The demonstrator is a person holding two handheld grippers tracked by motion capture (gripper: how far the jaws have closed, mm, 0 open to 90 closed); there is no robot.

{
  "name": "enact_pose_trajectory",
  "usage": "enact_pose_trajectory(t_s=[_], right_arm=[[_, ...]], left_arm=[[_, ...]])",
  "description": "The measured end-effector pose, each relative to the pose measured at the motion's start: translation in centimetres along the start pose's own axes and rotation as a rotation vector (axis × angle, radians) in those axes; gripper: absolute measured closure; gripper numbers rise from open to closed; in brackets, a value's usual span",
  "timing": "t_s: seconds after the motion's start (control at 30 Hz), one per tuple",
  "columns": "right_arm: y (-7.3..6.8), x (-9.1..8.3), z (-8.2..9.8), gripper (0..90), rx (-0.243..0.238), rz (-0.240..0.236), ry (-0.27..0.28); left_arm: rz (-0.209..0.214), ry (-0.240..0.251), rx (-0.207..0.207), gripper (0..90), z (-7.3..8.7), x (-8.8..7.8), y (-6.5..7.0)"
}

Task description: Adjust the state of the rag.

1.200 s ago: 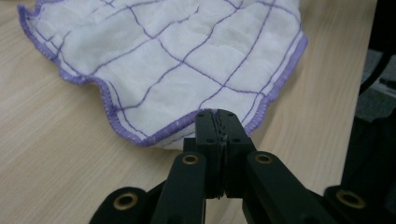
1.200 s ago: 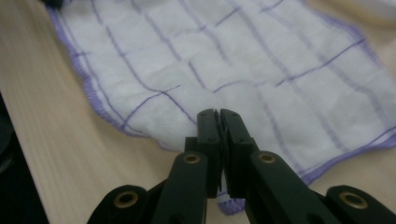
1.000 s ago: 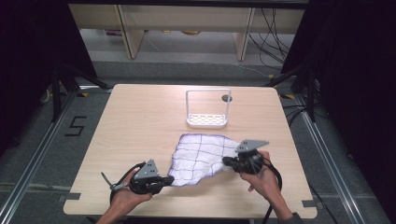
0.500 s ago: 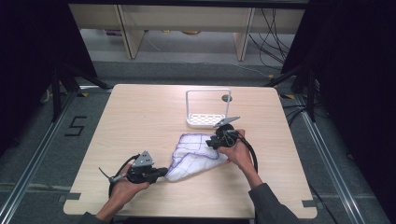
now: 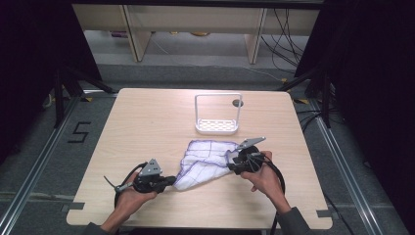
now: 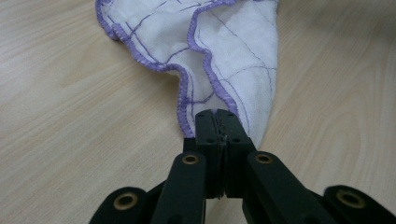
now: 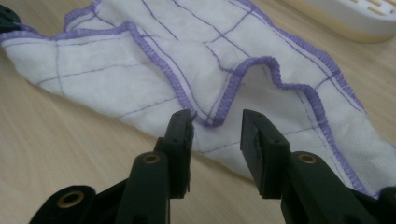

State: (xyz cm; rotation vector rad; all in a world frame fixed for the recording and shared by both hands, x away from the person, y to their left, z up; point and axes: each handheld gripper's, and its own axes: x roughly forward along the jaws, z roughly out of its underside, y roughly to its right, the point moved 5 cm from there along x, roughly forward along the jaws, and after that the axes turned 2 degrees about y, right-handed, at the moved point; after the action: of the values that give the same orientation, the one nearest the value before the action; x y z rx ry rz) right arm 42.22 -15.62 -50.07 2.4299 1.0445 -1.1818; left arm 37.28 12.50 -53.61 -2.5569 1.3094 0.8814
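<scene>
A white cloth point(image 5: 205, 159) with purple stitching and grid lines lies crumpled and partly folded on the wooden table point(image 5: 147, 127). My left gripper point(image 5: 172, 181) is shut on the cloth's near left corner; in the left gripper view its jaws point(image 6: 217, 119) pinch the purple hem of the cloth point(image 6: 224, 51). My right gripper point(image 5: 232, 160) sits at the cloth's right side. Its jaws point(image 7: 217, 123) have just been opening and stand apart, and a fold of the cloth point(image 7: 187, 56) lies at their tips without being pressed.
A white slotted rack point(image 5: 217, 125) with a tall wire handle stands behind the cloth, near the table's far middle; its edge shows in the right gripper view point(image 7: 355, 14). Bare wood lies to the left and along the front edge.
The right gripper carried its corner of the cloth up and left over the rest, let it go, and drew back to the right. The cloth now lies folded and narrower. The left gripper barely moved.
</scene>
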Motion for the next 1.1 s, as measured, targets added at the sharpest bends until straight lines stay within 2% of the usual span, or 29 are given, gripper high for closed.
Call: enact_pose_trajectory(t_s=[0.03, 0.17, 0.27, 0.33, 0.37, 0.4, 0.43, 0.5, 0.57, 0.6, 0.63, 0.7, 0.77, 0.8, 0.83, 0.87, 0.9, 0.97, 1.0, 1.03, 1.1], right_arm=[[0.1, 0.2, 0.1, 63.4, -0.008, 0.002, -0.014], [0.3, 1.3, -0.2, 61.9, -0.005, 0.001, -0.009], [0.1, 2.0, -0.5, 69.3, 0.023, -0.010, 0.002], [0.3, 2.2, -0.5, 81.2, -0.005, -0.009, -0.023], [0.5, 2.2, -0.5, 85.5, -0.038, 0.014, -0.012], [0.3, 1.9, -0.5, 88.2, -0.043, 0.017, -0.011], [0.0, 1.4, -0.5, 88.6, -0.037, 0.011, -0.005], [-0.4, 0.0, -0.6, 89.1, -0.080, 0.000, 0.017], [-1.2, -1.7, -0.4, 89.3, -0.090, -0.012, 0.044], [-1.3, -2.6, -0.3, 89.3, -0.128, -0.025, 0.054], [-1.5, -3.3, 0.1, 89.3, -0.142, -0.027, 0.072], [-2.1, -5.2, 1.3, 89.3, -0.088, -0.043, 0.071], [-2.2, -6.7, 2.9, 89.3, -0.095, -0.057, 0.093], [-2.4, -7.3, 3.9, 89.3, -0.072, -0.062, 0.097], [-2.7, -8.1, 5.0, 89.2, -0.030, -0.076, 0.088], [-2.5, -8.6, 5.9, 89.2, -0.031, -0.077, 0.093], [-2.5, -8.9, 7.0, 89.2, -0.012, -0.085, 0.100], [-2.2, -9.3, 9.1, 89.2, 0.020, -0.071, 0.072], [-2.1, -9.3, 10.0, 89.2, 0.037, -0.069, 0.057], [-2.2, -9.2, 10.7, 89.2, 0.076, -0.071, 0.051], [-1.6, -8.9, 11.7, 89.2, 0.041, -0.058, 0.034]], left_arm=[[0.001, -0.003, 0.000, 88.0, 0.0, 0.0, 0.0], [0.004, -0.002, 0.002, 87.9, 0.0, 0.0, 0.1], [0.004, 0.004, -0.001, 87.9, 0.0, 0.0, 0.1], [0.003, -0.001, 0.008, 87.9, 0.0, -0.1, 0.1], [0.003, -0.003, 0.009, 87.9, -0.1, -0.1, 0.1], [-0.001, 0.015, 0.000, 87.9, -0.2, -0.2, 0.2], [-0.003, 0.009, 0.014, 87.9, -0.2, -0.4, 0.1], [-0.003, 0.030, 0.006, 88.0, -0.4, -0.7, 0.5], [0.003, 0.041, 0.020, 88.1, -0.5, -1.0, 1.0], [0.002, 0.040, 0.031, 88.1, -0.6, -1.1, 1.2], [0.007, 0.036, 0.042, 88.1, -0.6, -1.3, 1.6], [0.020, 0.030, 0.061, 88.1, -0.5, -1.5, 2.5], [0.028, 0.018, 0.092, 88.1, -0.5, -1.7, 3.4], [0.037, 0.030, 0.106, 88.1, -0.6, -1.7, 3.9], [0.038, 0.018, 0.115, 88.1, -0.5, -1.8, 4.3], [0.050, 0.018, 0.121, 88.1, -0.4, -1.8, 4.8], [0.050, 0.016, 0.132, 88.1, -0.3, -1.8, 5.1], [0.056, 0.007, 0.148, 88.1, 0.1, -1.7, 6.0], [0.069, 0.017, 0.145, 88.1, 0.3, -1.4, 6.4], [0.071, 0.002, 0.151, 88.1, 0.4, -1.4, 6.7], [0.086, -0.026, 0.173, 88.1, 1.0, -1.0, 7.5]])
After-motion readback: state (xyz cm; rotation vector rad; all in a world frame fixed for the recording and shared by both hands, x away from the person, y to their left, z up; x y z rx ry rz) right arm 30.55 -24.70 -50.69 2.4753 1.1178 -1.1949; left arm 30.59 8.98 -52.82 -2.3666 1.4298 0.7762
